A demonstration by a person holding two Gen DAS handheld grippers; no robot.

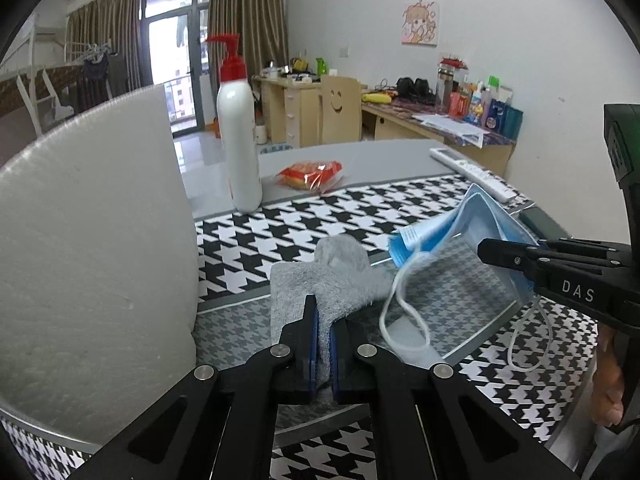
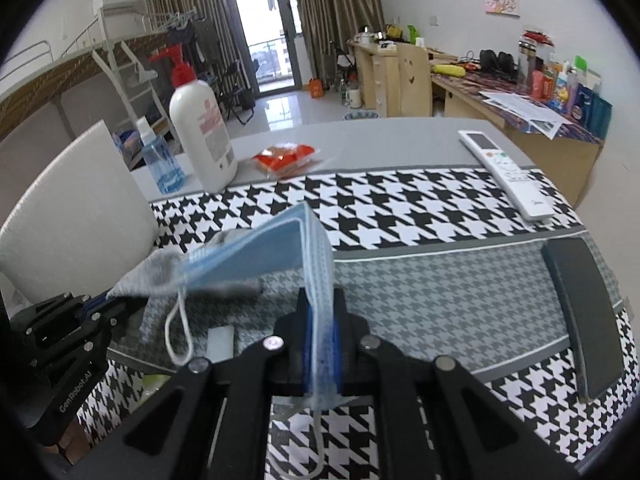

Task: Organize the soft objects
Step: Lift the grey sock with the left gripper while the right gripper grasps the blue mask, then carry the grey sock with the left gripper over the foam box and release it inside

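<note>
1. Now, from your left wrist view, your left gripper has its jaws clamped on the grey cloth, lifted over the houndstooth surface; the blue mask hangs beside it.
2. From your right wrist view, your right gripper has its jaws pinched shut on that mask, ear loop dangling.

Fluffy grey terry cloth, thin pleated mask seemingly nonwoven, glossy plastic bottle.
</note>
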